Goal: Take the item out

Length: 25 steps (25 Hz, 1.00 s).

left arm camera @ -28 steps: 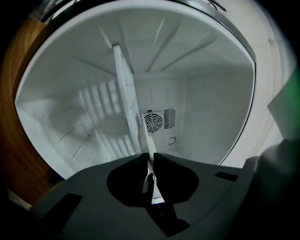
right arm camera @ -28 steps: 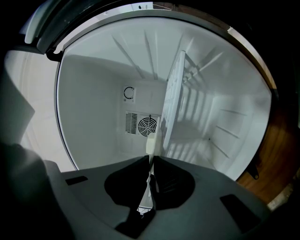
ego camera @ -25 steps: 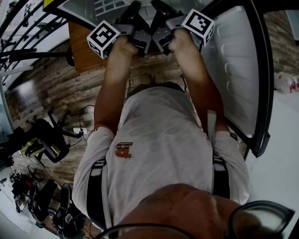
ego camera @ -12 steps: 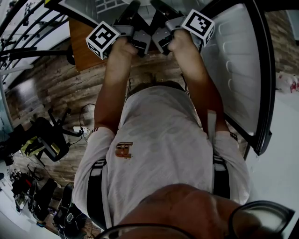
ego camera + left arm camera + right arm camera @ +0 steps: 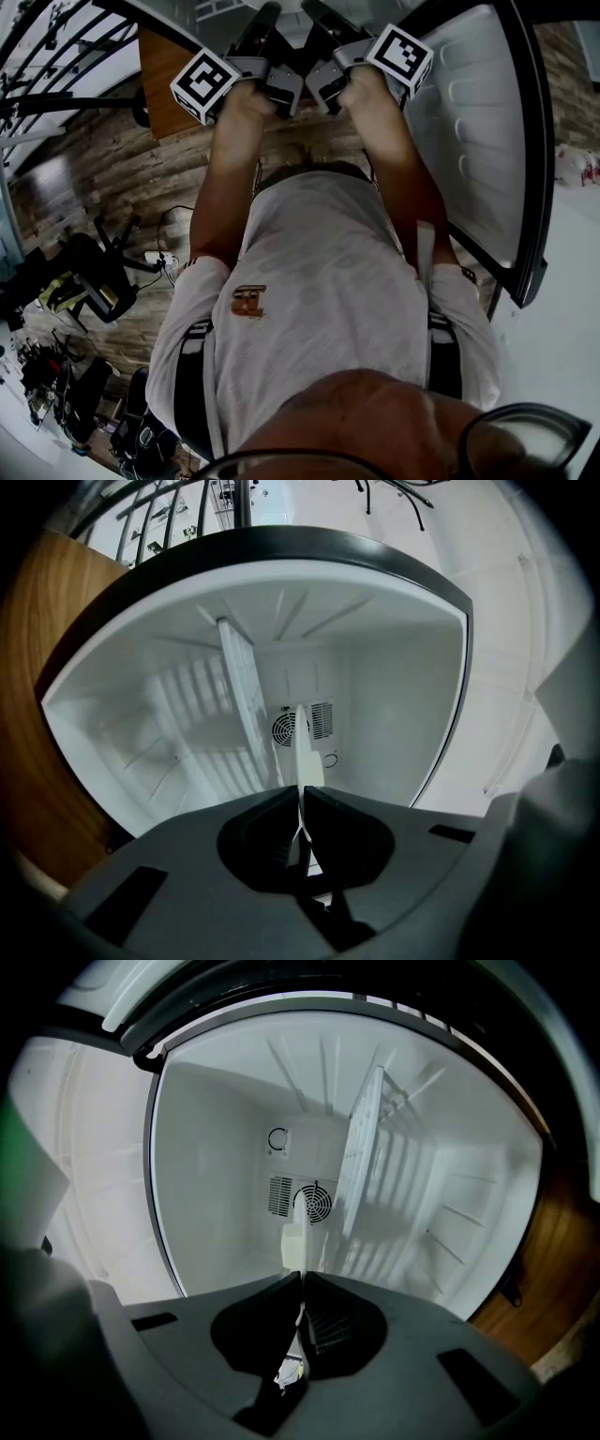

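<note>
Both grippers reach side by side into an open white fridge (image 5: 394, 696). A thin white panel (image 5: 302, 752), seen edge-on, runs from the jaws toward the back wall. My left gripper (image 5: 301, 797) is shut on its near edge. The same panel (image 5: 296, 1237) shows in the right gripper view, and my right gripper (image 5: 301, 1281) is shut on it too. In the head view the left gripper's marker cube (image 5: 204, 84) and the right gripper's marker cube (image 5: 403, 58) sit at the top, with the jaw tips hidden past the fridge opening.
A ribbed white shelf (image 5: 244, 700) stays in the fridge beside the panel, and a round fan vent (image 5: 316, 1204) is on the back wall. The fridge door (image 5: 478, 141) stands open at right. A wooden cabinet side (image 5: 164, 89) is at left, with chairs (image 5: 94, 281) behind on the wood floor.
The left marker cube has drifted slightly left and up in the head view. Both hands stay at the fridge opening.
</note>
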Each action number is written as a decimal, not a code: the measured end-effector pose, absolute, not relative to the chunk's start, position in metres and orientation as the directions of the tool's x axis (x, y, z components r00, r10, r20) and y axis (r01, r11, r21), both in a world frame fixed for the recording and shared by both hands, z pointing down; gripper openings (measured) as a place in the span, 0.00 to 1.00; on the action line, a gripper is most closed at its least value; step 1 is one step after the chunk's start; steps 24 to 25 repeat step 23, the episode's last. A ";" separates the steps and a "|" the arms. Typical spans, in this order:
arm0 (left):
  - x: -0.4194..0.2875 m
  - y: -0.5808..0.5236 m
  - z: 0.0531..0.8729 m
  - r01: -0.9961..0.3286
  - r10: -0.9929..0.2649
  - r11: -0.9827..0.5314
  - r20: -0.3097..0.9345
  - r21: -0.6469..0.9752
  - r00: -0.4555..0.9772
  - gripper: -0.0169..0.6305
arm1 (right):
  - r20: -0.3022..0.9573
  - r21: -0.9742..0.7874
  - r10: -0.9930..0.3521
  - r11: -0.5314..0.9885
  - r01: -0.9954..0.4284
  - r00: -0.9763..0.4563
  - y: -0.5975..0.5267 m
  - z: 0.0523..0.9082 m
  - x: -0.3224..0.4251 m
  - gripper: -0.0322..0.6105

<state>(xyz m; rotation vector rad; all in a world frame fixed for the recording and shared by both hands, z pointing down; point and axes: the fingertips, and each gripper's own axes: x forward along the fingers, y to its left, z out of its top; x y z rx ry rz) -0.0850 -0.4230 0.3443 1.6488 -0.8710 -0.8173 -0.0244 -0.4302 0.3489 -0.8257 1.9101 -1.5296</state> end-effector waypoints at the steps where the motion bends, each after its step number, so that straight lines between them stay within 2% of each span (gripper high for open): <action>1: -0.085 -0.423 0.344 -0.142 -0.860 -0.185 -0.091 0.972 0.502 0.08 | -0.041 -0.979 -0.751 0.163 -0.125 -0.659 -0.430 0.349 -0.024 0.11; 25: -0.085 -0.423 0.344 -0.151 -0.863 -0.187 -0.089 0.971 0.497 0.08 | -0.041 -0.974 -0.748 0.178 -0.141 -0.662 -0.430 0.348 -0.024 0.11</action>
